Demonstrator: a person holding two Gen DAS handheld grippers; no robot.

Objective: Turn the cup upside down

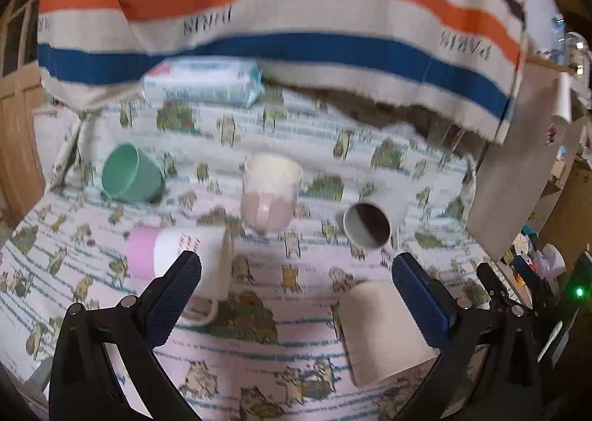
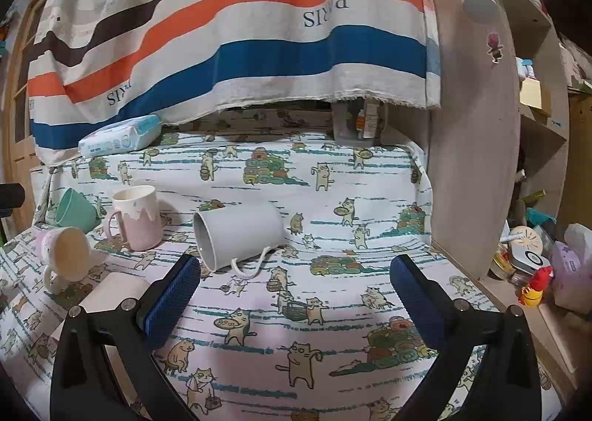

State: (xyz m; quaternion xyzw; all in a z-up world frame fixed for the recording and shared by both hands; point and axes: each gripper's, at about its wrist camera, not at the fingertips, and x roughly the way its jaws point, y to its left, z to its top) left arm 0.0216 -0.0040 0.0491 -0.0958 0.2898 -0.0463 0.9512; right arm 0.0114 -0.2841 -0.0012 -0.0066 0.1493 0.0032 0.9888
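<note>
Striped cloth (image 2: 236, 32) hangs at the far side over a cat-print counter (image 2: 333, 310). Grey mug (image 2: 236, 236) lies on its side mid-counter, mouth pointing left, handle down. Pink mug (image 2: 137, 217) stands upright left of it, green cup (image 2: 74, 212) tipped beyond. Both the left gripper (image 1: 296, 265) and right gripper (image 2: 296, 269) have their fingers wide apart, gripping nothing.
</note>
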